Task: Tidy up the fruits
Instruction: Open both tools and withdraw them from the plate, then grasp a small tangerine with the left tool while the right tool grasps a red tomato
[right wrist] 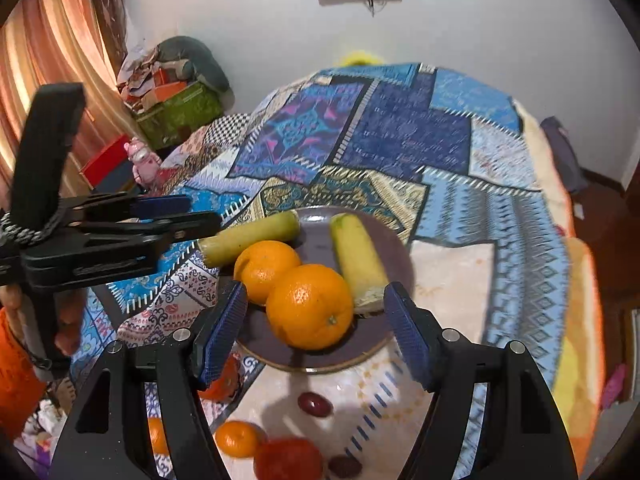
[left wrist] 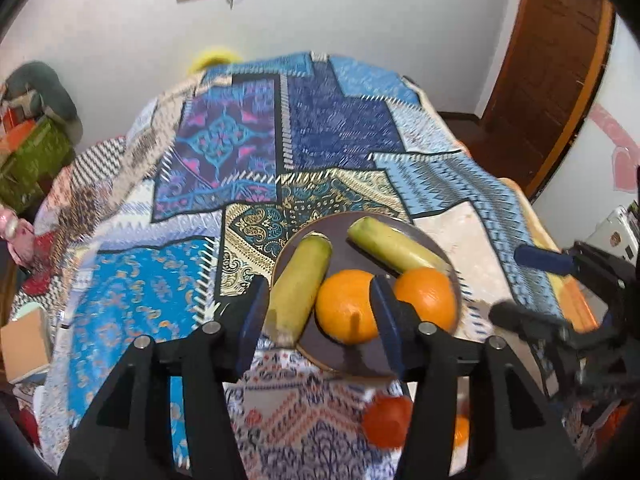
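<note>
Both grippers, left (left wrist: 320,316) and right (right wrist: 316,328), hang released above the plate (right wrist: 320,360) holding oranges (right wrist: 310,306) and bananas. Next, collect the tomato (right wrist: 288,460) lying loose on the bedspread.

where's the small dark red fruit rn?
Right wrist view, bottom centre: the dark red fruit lies on the patterned bedspread just in front of the brown plate, with a small orange to its lower left.

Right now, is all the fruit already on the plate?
No: a small orange, a red fruit and two dark ones lie on the cloth, off the plate.
</note>
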